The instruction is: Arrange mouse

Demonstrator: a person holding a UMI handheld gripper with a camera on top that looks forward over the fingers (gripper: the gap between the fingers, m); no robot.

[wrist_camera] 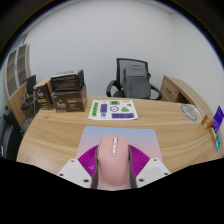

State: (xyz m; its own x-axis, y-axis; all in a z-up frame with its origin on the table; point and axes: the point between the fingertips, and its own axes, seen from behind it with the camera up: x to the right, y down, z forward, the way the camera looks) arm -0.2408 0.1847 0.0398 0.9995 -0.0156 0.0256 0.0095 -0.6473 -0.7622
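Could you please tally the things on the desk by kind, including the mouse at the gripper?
Pink mouse, between the hand-held gripper fingers: 1
Lavender mouse mat: 1
Printed sheet: 1
Cardboard boxes: 2
Total: 5

Wooden desk [60, 140] extending beyond the fingers, bearing a printed sheet [113, 109] straight ahead and a cardboard box [66, 97] ahead-left, with a black office chair [133, 76] behind it against the white wall [90, 40].

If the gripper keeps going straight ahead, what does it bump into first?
Nothing to bump at once: the pink mouse already sits between the gripper fingers on the purple mouse pad. Beyond it, likely the white and green sheet, though depth is unclear.
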